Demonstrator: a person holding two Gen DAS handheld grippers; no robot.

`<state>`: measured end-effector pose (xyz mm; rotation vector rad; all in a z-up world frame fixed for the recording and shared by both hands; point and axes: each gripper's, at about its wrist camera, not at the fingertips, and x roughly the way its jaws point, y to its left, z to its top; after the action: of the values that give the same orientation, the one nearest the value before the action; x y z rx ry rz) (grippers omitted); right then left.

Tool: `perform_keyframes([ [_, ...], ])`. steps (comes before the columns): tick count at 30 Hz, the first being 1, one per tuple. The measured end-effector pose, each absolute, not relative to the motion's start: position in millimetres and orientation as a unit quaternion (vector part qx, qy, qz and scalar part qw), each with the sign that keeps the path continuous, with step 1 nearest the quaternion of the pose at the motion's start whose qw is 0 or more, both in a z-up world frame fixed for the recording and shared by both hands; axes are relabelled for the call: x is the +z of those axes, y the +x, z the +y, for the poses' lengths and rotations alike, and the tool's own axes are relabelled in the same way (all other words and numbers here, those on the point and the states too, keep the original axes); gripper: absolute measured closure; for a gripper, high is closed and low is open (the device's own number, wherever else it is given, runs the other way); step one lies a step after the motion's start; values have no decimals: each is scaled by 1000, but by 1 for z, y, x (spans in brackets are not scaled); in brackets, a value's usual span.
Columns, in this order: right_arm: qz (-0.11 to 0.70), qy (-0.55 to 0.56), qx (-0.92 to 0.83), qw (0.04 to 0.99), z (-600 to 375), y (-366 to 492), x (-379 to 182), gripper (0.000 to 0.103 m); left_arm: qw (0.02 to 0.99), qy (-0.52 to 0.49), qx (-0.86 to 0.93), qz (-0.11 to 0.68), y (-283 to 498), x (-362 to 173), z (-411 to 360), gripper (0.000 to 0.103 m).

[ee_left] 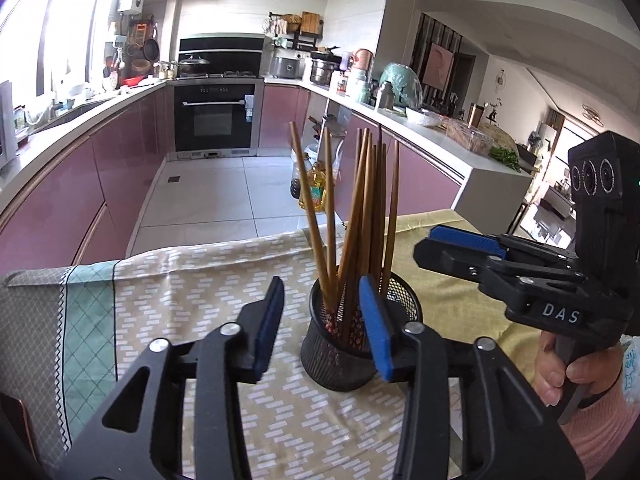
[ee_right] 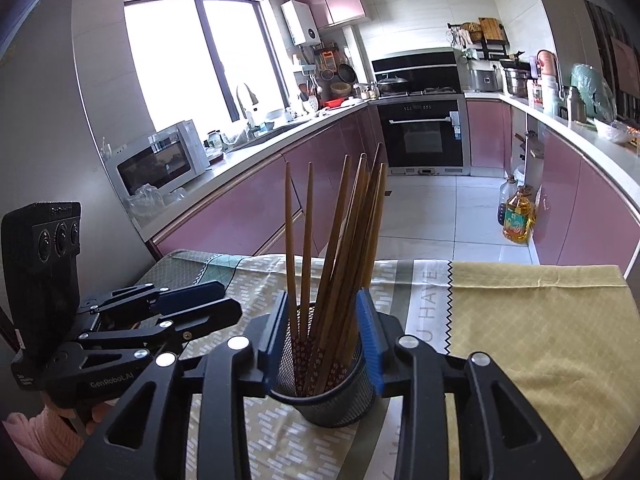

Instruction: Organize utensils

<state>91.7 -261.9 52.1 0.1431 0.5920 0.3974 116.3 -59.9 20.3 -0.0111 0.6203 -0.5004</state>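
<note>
— Underneath everything, what?
— Patterned cloth (ee_left: pixel 192 292), yellow, white and pale green, draped over the far edge.
— And the left gripper (ee_left: pixel 321 280)?
— Hangs low over the cloth, jaws spread, nothing pinched between the blue pads. Sits at the near left of the holder (ee_left: pixel 344 360); in the left wrist view, overlaps its near wall with the right pad.
— Right gripper (ee_right: pixel 322 294)?
— Jaws parted too. In its own view, frames the holder, one pad at each side of the rim. Touching or not, impossible to tell from there. From the left wrist view, looks clear of the rim, up and to the right, carried by a hand (ee_left: pixel 568 368) in a pink sleeve (ee_left: pixel 600 432).
— The holder itself?
— Black mesh, round, upright near the middle of the cloth.
— Contents?
— Wooden chopsticks (ee_right: pixel 340 248), a bundle, thin ends up, patterned ends down in the mesh. Fanned out: two leaning left, the rest bunched to the right.
</note>
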Motion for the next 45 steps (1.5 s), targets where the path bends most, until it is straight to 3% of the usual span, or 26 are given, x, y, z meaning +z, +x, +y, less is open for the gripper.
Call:
perform_keyframes([
  [3,279,61,190,939,-260,78,50,52,930,-8,-229,288,105,19,-51,47],
  [5,274,51,176,944,-258,68,46,35,936,-10,-215,278,97,19,-46,22],
  [7,270,52,167,947,-257,61,41,24,941,-11,-203,269,89,18,-40,15],
  [9,268,50,158,949,-256,56,35,21,948,-14,-183,260,83,17,-33,8],
  [14,236,30,123,963,-253,40,30,7,961,0,-146,233,64,13,-21,6],
  [29,165,16,121,979,-238,4,36,7,983,-7,-98,158,21,24,-3,6],
  [45,140,11,100,985,-232,-17,39,7,988,-12,-91,121,-8,30,1,6],
])
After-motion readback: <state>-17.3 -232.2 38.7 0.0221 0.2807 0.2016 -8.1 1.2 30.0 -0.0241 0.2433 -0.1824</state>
